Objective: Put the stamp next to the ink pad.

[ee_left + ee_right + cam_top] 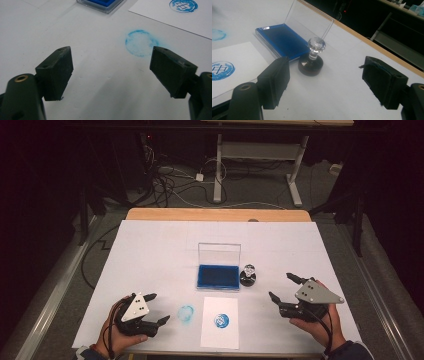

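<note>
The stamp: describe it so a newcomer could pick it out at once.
On the white table cover, find the open blue ink pad at the centre. The stamp stands upright just right of it: a round dark base with a clear faceted knob, unlike the flat paper.

Looking like a lab or test room, not a home. Wooden table (215,214) is sitting under a white sheet (150,255) as a staged work surface. Loose cables (170,182) are trailing across the grey floor at the far side, next to a bare adjustable desk frame (260,155). Dark surroundings are closing in left and right; metal rails (60,270) are flanking the table.
</note>
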